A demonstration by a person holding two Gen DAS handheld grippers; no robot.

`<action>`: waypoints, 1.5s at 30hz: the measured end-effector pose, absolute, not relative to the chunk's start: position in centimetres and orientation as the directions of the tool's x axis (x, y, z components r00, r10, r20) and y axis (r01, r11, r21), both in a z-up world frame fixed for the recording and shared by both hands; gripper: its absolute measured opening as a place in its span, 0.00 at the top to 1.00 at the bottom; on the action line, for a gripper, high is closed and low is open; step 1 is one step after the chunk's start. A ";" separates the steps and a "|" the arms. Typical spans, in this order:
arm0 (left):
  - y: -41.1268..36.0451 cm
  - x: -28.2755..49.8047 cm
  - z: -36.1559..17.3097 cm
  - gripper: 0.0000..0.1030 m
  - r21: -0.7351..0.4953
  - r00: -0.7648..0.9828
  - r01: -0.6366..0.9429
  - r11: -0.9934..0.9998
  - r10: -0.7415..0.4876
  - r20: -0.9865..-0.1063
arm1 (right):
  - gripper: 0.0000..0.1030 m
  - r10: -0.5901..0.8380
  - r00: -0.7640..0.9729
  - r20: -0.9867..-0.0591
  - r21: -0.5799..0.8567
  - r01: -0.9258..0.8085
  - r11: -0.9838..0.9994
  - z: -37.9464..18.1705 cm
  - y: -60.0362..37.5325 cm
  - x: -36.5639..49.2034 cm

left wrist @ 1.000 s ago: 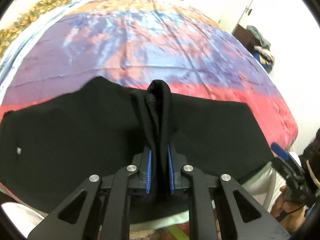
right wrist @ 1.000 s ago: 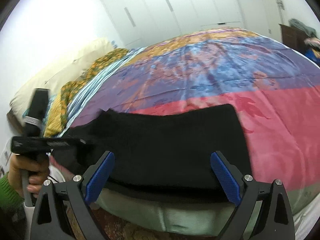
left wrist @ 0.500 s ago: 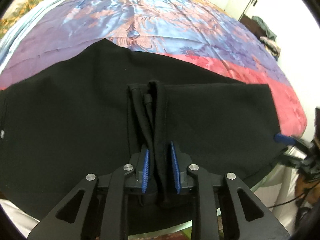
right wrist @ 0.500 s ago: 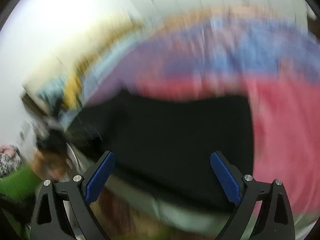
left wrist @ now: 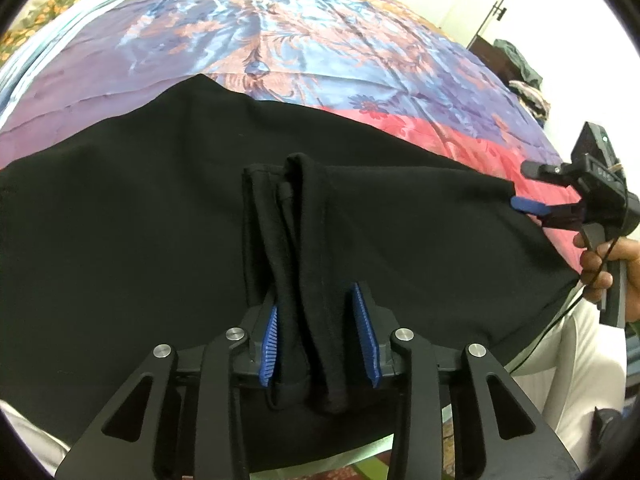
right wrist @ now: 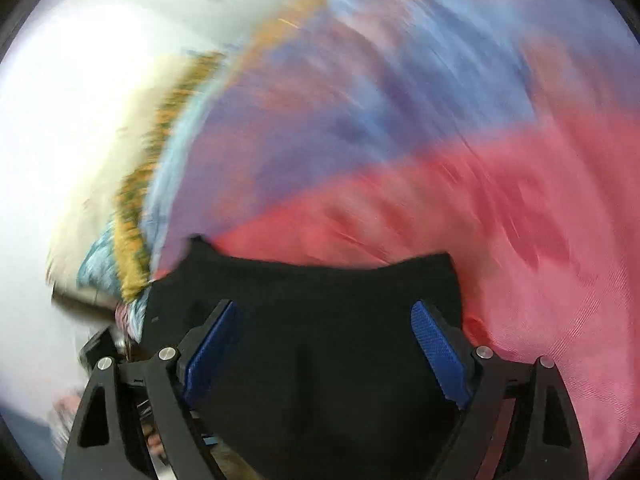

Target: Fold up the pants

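Observation:
Black pants point(left wrist: 140, 220) lie spread across the near edge of the bed. A bunched fold of them point(left wrist: 304, 248) runs between the blue pads of my left gripper point(left wrist: 319, 344); the jaws have widened and the right pad stands off the cloth. My right gripper point(right wrist: 324, 344) is open, its pads wide apart over the pants' right end point(right wrist: 320, 292). In the left wrist view it point(left wrist: 532, 188) sits at the pants' far right corner, one blue pad by the hem. The right wrist view is motion-blurred.
The bed has a glossy bedspread point(left wrist: 300, 40) in blue, purple and red. Pillows point(right wrist: 132, 208) lie at the head, to the left. A dark dresser with clothes point(left wrist: 520, 76) stands by the white wall at right. The bed's near edge drops to the floor.
My left gripper's jaws have widened around the bunched fold and lowered it onto the spread pants. My right gripper swung fast to the pants' right corner, still open.

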State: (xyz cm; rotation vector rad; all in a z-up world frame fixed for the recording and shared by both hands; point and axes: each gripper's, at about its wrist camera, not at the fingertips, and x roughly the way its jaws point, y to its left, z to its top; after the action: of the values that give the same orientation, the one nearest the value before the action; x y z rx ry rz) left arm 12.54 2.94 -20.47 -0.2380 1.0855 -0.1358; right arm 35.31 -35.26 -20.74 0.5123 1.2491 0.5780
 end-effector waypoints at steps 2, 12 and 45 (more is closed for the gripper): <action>3.1 12.5 -20.5 0.65 -0.265 0.464 -0.008 0.964 -0.232 -0.855 | 0.16 0.671 0.245 -0.700 0.660 -0.137 0.739 -19.4 -35.8 34.6; 2.9 12.6 -20.7 0.60 -0.275 0.471 -0.009 0.962 -0.238 -0.850 | 0.11 0.697 0.276 -0.662 0.705 -0.087 0.704 -19.6 -39.3 27.9; 16.1 5.7 -17.6 0.22 -0.450 0.598 -0.392 0.802 -0.149 -0.788 | 0.07 0.699 0.536 -0.473 0.796 -0.079 0.600 -18.1 -44.0 20.7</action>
State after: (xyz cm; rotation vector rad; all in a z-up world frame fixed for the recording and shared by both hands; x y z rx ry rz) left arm 5.66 16.13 -17.56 -0.6469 0.9360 0.1529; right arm 20.72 -44.01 -18.12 0.8047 0.8911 0.5273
